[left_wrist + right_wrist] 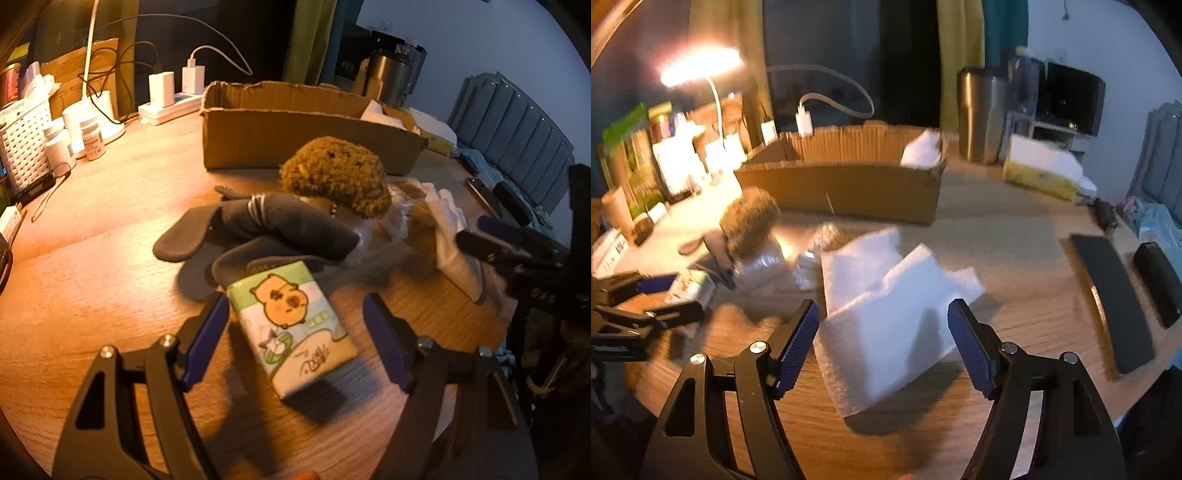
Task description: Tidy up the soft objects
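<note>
A tissue pack (291, 332) with a cartoon capybara lies on the wooden table between the blue pads of my left gripper (295, 325). That gripper is open, with a clear gap at its right pad. Behind the pack lie grey gloves (258, 229), a brown fuzzy plush (332, 173) and clear wrapping. My right gripper (882, 332) is open over a folded white foam sheet (886, 295) that rests on the table. The cardboard box (842, 192) stands behind, with a white foam piece (923, 147) in its right corner.
A lit desk lamp (698, 66), a power strip with chargers (166, 103), a white basket (22, 147) and bottles crowd the left. A steel canister (979, 114) and a yellow tissue box (1038, 177) stand behind the box. Two flat black items (1112, 302) lie at the right.
</note>
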Motion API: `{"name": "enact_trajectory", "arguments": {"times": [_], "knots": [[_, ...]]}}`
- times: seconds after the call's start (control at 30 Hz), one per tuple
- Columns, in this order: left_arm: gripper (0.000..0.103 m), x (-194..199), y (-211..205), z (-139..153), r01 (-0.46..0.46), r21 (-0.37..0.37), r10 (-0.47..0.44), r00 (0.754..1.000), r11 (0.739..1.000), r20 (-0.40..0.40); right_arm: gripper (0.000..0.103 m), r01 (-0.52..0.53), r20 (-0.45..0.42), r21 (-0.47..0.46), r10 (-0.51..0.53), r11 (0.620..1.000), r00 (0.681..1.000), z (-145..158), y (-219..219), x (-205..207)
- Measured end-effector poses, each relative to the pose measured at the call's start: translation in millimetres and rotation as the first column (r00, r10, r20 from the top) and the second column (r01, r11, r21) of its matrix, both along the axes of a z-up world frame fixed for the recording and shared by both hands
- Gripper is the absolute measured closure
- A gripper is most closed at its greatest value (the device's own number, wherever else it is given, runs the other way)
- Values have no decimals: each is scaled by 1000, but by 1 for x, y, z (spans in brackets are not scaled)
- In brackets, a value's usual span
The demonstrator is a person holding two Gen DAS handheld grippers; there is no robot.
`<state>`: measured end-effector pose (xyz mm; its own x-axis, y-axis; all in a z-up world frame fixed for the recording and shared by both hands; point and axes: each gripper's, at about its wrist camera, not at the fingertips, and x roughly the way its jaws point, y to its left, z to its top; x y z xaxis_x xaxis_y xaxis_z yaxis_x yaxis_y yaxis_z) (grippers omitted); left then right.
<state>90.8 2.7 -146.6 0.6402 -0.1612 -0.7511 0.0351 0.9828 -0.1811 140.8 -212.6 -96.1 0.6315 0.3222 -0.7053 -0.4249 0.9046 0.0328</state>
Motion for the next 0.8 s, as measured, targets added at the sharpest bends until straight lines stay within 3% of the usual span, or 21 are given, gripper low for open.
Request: {"name": "enact_trajectory", "arguments": {"times": [0.13,0.23,0.3,0.33,0.37,0.4,0.47,0.8], "knots": [[27,1,-3,-5,6,16,-6,1000,1000,-16,28,-1,-64,-10,1,1000,998,-18,5,7],[28,1,-2,-5,11,10,-11,1000,1000,-16,28,-5,-50,-19,4,1000,999,-19,6,5],[29,1,-1,-5,16,5,-16,1000,1000,-13,46,-2,-46,-20,1,1000,999,-19,5,5],[38,0,-1,-5,21,1,-21,1000,1000,-12,53,1,-41,-31,-3,1000,999,-19,4,6],[43,0,-2,-5,24,1,-24,1000,1000,-10,66,3,-38,-37,-5,999,999,-18,3,6],[44,0,-3,-4,27,8,-27,1000,1000,-8,76,4,-37,-36,-5,999,999,-18,2,6],[46,0,-3,-4,38,3,-38,999,999,-7,84,4,-39,-33,-5,999,999,-18,0,6],[49,-7,-1,12,63,-18,-62,997,998,48,88,-21,-28,-4,21,1000,999,-1,1,5]]}}
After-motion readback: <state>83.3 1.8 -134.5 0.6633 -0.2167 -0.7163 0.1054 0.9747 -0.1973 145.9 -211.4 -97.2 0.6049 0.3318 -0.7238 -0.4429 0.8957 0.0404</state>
